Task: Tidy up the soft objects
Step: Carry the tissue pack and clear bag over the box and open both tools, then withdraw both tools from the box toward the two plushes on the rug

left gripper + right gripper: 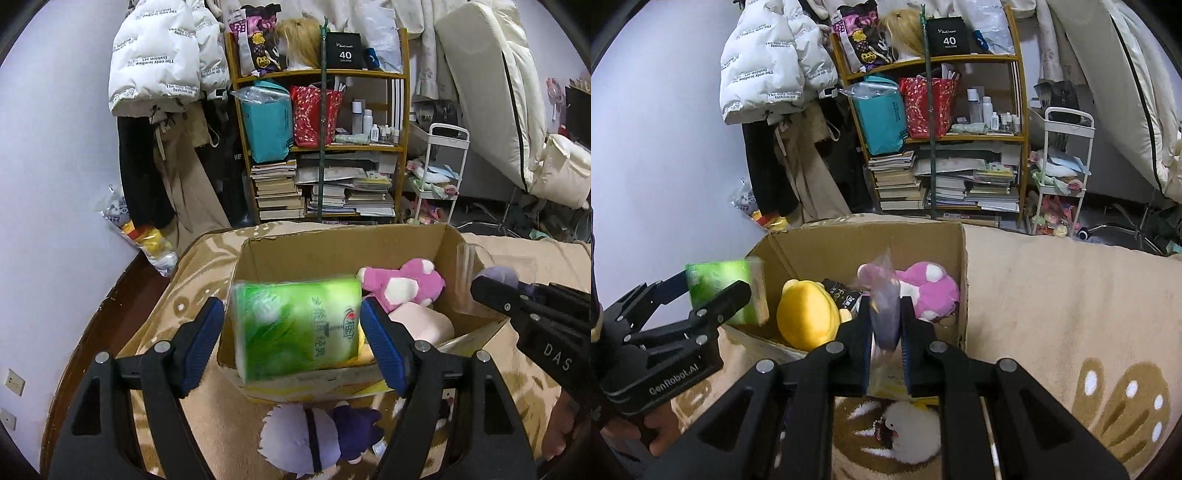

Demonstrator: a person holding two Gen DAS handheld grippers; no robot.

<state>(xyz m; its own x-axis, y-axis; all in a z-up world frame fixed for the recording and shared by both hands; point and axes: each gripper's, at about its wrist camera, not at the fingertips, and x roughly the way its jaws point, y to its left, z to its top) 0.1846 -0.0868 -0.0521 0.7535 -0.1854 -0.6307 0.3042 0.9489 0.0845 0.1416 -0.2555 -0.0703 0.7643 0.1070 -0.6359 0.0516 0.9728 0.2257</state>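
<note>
My left gripper [291, 325] is shut on a green tissue pack [295, 328] and holds it over the near left edge of the cardboard box [332, 247]; both also show in the right wrist view, the pack [720, 291] at the left. My right gripper [884, 325] is shut on a purple item in a clear plastic bag [884, 314] over the box's near edge [849, 240]. Inside the box lie a pink plush [923, 288] and a yellow plush [809, 314]. A purple-and-white plush doll [317, 439] lies on the blanket below my left gripper.
The box stands on a beige patterned blanket [1052, 295]. A small white fluffy toy [916, 432] lies on it under my right gripper. Behind stand a wooden shelf [321, 144] with books and bags, hanging jackets [159, 62] and a white trolley [439, 173].
</note>
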